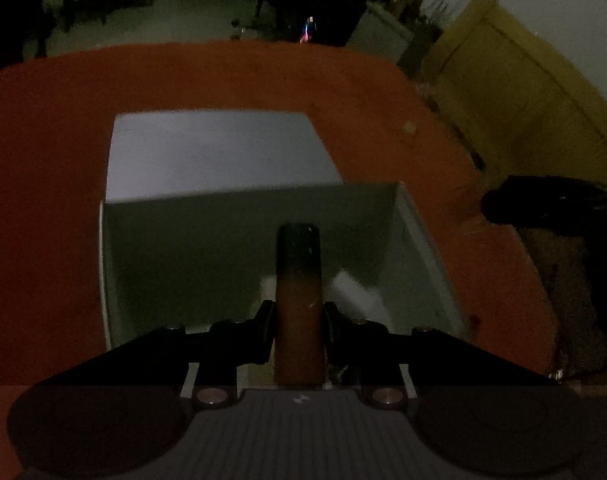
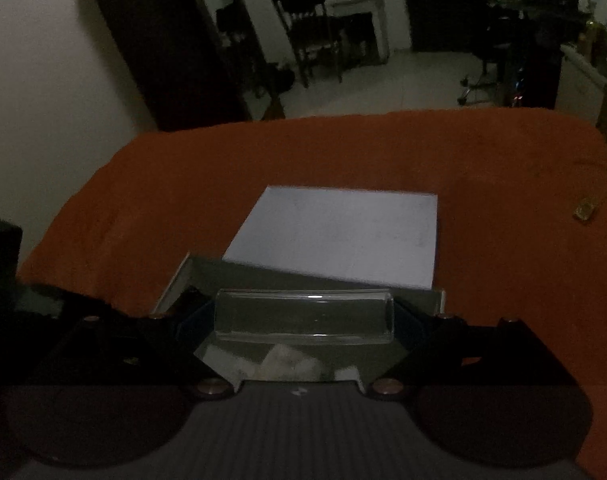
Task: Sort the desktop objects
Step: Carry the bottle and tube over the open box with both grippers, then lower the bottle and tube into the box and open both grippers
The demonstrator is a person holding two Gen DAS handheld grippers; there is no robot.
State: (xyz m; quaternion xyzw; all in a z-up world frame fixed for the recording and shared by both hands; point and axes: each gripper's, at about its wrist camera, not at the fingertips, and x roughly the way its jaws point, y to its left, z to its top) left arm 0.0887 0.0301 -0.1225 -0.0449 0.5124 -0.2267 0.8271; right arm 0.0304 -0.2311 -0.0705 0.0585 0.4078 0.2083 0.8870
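The room is dim and grainy on both of my feeds, so fine detail is lost. The biggest thing I see is the orange cloth [image 1: 43,160] covering the table, spreading out ahead of and to both sides of my tongs. Beyond its far edge the floor and furniture fade into darkness; I can make out a dark chair [image 2: 309,28] far ahead of the right tongs and a yellowish piece of furniture [image 1: 523,92] off to the right of the left tongs, little more.

Directly below and ahead of both tongs sits a white box [image 1: 243,240], open, with its lid [image 1: 219,152] leaning back on the far side. Its near edge is cut off by my own tool bodies. Inside lie pale crumpled lumps [image 2: 291,364] that I cannot identify.

My left gripper [image 1: 299,320] is pinched narrow on an upright tube [image 1: 299,280], orange-brown with a dark cap, held over the box interior. My right gripper [image 2: 303,318] is spread wide, its fingers clamping the ends of a clear oblong case [image 2: 303,316] held crosswise above the box. A small yellowish object [image 2: 587,210] lies on the cloth well to the right of the right tongs.
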